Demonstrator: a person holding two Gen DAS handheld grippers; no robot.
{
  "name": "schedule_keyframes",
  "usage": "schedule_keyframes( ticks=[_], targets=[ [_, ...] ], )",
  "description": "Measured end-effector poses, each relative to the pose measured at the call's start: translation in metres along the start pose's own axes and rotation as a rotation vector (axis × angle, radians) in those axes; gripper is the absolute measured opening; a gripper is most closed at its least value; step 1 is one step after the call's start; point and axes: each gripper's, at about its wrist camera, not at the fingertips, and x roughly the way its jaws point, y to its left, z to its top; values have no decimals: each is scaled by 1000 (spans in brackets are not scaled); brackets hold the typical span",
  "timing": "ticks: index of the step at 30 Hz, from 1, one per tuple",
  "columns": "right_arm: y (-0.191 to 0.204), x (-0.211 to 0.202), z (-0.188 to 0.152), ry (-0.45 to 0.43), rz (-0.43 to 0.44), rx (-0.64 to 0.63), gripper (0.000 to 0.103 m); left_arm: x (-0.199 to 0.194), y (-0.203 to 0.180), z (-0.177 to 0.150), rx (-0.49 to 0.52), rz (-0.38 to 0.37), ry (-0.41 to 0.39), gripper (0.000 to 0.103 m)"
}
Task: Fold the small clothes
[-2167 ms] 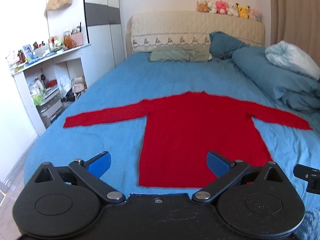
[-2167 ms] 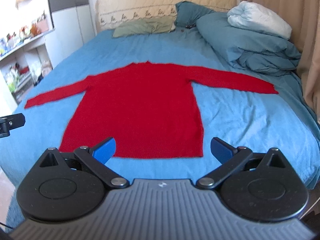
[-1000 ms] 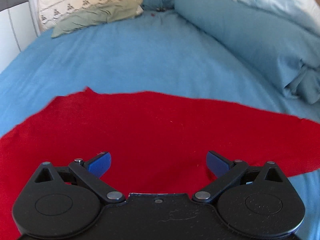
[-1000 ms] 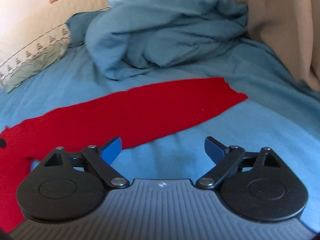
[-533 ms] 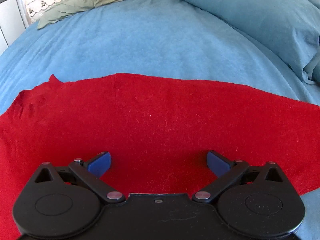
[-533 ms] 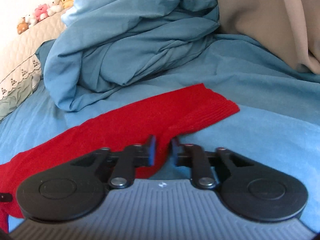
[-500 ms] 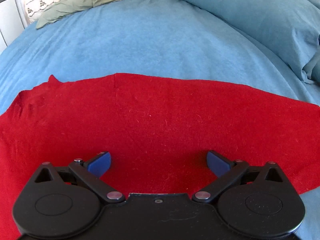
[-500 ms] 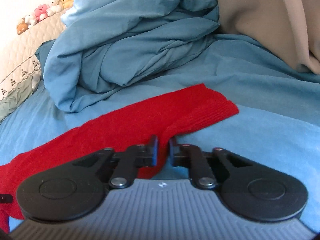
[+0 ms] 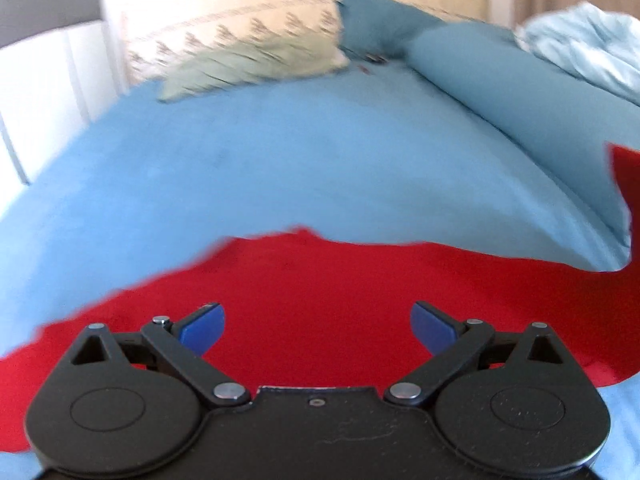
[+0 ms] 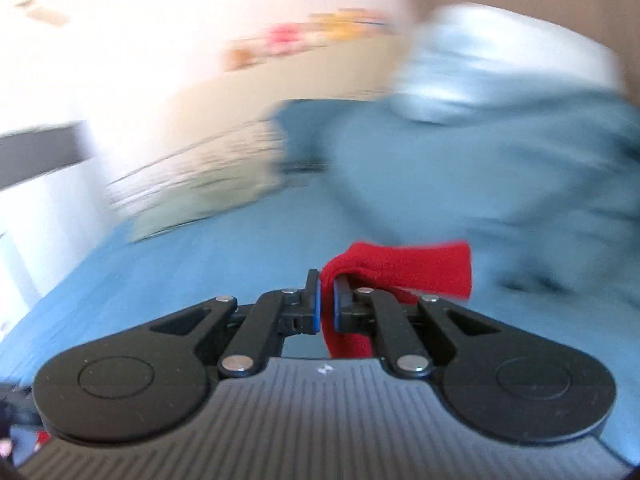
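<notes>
So my right hand-held gripper (image 10: 326, 300) is clamped tight on the cuff end of the red sweater (image 9: 340, 304), with the sleeve (image 10: 404, 268) pinched between the blue pads and flopping off to the right of the fingers, lifted clear of the bed (image 9: 280, 160). That view is super blurry, so past the fingers I can only make out the blue duvet heap (image 10: 500, 168). My left hand-held gripper (image 9: 318, 326) is spread wide with nothing in it, hanging over the body of the sweater, which lies flat on the blue sheet right under and ahead of its fingers. Off to its right edge a strip of red rises up off the bed. A green pillow (image 9: 256, 68) sits well beyond, by the headboard (image 9: 224, 32).
</notes>
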Motion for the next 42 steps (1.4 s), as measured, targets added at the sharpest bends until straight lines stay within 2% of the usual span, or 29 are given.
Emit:
schedule_keyframes(
  ticks=[3, 6, 9, 10, 12, 14, 15, 16, 17, 19, 23, 26, 28, 30, 32, 33, 34, 35, 37, 42],
  targets=[
    [88, 35, -33, 75, 184, -192, 21, -8, 46, -9, -11, 63, -21, 102],
    [150, 64, -104, 217, 284, -375, 21, -9, 88, -32, -37, 94, 0, 102],
    [176, 73, -165, 330, 310, -501, 21, 5, 109, -52, -31, 107, 55, 102],
    [180, 73, -179, 343, 302, -529, 23, 9, 114, -58, -35, 95, 71, 102],
    [180, 66, -190, 314, 285, -567, 24, 15, 120, -65, -55, 57, 87, 102],
    [176, 62, -187, 317, 291, -575, 33, 15, 122, -71, -85, 8, 93, 102],
    [174, 59, -184, 317, 290, -587, 49, 10, 117, -76, -102, -22, 93, 102],
    [172, 55, -180, 307, 285, -602, 71, 11, 116, -73, -123, -53, 93, 102],
    [180, 50, -175, 292, 278, -618, 87, 11, 115, -73, -142, -83, 91, 102],
    [168, 37, -163, 253, 272, -626, 94, 11, 112, -70, -173, -153, 85, 102],
    [139, 20, -141, 254, 215, -583, 96, 19, 88, -65, -228, -281, 102, 99],
    [108, 1, -135, 261, 170, -522, 99, 27, 69, -68, -274, -305, 129, 89],
    [91, -6, -135, 276, 142, -490, 99, 41, 60, -69, -304, -317, 151, 78],
    [75, -14, -138, 296, 106, -465, 100, 45, 53, -71, -308, -286, 139, 76],
    [63, -18, -145, 319, 73, -432, 100, 45, 45, -70, -280, -232, 99, 65],
    [57, -20, -149, 324, 50, -413, 100, 46, 40, -68, -260, -192, 82, 43],
    [51, -21, -152, 327, 30, -395, 100, 48, 39, -66, -242, -164, 71, 13],
    [46, -22, -154, 326, 5, -374, 100, 49, 38, -63, -235, -164, 64, 5],
    [36, -21, -157, 328, -48, -339, 100, 46, 40, -55, -242, -170, 26, 5],
    [30, -7, -152, 317, -174, -276, 101, 3, 65, -30, -259, -124, -161, 4]
  ],
)
